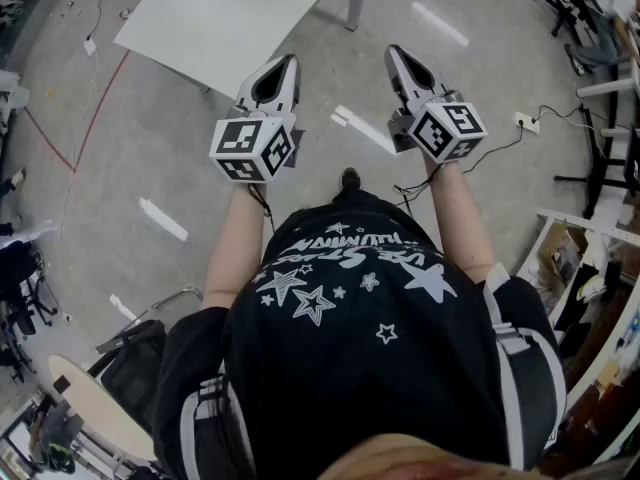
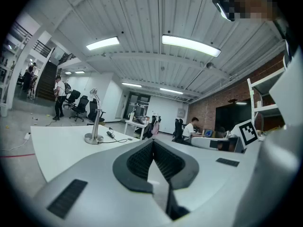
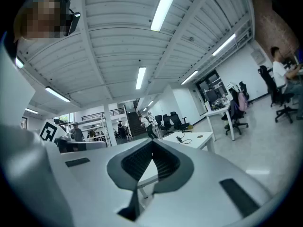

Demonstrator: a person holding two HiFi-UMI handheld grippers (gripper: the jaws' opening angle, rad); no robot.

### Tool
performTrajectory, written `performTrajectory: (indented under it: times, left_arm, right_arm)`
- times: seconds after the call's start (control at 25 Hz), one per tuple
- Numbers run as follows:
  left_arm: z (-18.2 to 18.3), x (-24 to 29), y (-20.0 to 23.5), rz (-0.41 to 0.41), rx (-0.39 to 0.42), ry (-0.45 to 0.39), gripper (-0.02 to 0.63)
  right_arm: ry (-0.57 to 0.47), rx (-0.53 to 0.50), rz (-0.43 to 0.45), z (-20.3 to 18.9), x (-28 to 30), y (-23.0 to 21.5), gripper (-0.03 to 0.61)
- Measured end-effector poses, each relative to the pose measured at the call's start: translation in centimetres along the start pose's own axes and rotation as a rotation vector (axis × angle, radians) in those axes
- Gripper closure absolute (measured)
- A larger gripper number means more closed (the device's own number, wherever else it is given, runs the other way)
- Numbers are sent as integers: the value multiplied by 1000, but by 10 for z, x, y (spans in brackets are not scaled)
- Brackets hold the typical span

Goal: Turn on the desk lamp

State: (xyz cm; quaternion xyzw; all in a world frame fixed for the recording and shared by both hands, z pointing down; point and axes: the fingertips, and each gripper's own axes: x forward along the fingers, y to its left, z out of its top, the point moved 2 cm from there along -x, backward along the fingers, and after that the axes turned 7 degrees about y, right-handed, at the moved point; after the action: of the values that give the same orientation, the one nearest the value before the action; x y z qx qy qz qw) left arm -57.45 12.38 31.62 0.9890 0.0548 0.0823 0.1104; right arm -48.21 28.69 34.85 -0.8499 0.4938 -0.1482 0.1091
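The desk lamp (image 2: pixel 94 118) stands on the white table (image 2: pixel 57 150), toward its far side as the left gripper view shows it. It has a round silver base and a thin upright stem that bends over at the top. A dark cable (image 2: pixel 115 136) lies on the table just beside the base, on its right. I cannot tell whether the lamp is lit.

The left gripper (image 1: pixel 283 73) is in the air on the near side of the table, apart from the lamp, and points toward it. Its jaws are clenched: the tips meet and nothing is between them (only a narrow gap is open lower down, behind the tips). The right gripper (image 1: pixel 405 66) is held beside it at about the same height. Its jaws are clenched too and hold nothing.

In the head view the table is in front of the person, at the top of the picture, and the grey floor (image 1: pixel 150 178) is under both grippers. Each gripper carries a cube with square markers near the hand. The person wears a black shirt (image 1: pixel 360 338) with white stars.
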Motion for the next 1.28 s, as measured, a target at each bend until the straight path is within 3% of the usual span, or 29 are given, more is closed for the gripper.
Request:
performTrajectory:
  times: [0.36,0.6,1.28]
  left_arm:
    - [6,53,-10,79,-3,-10,604]
    - [8,66,-3,158,-29,-11,604]
    - [9,122,11,141,-31,10,604]
  right_arm:
    - [-16,36,14,22,2,-76,574]
    - [6,46,37,22,6,-100,574]
    - [17,56,-4,29,20,-139,574]
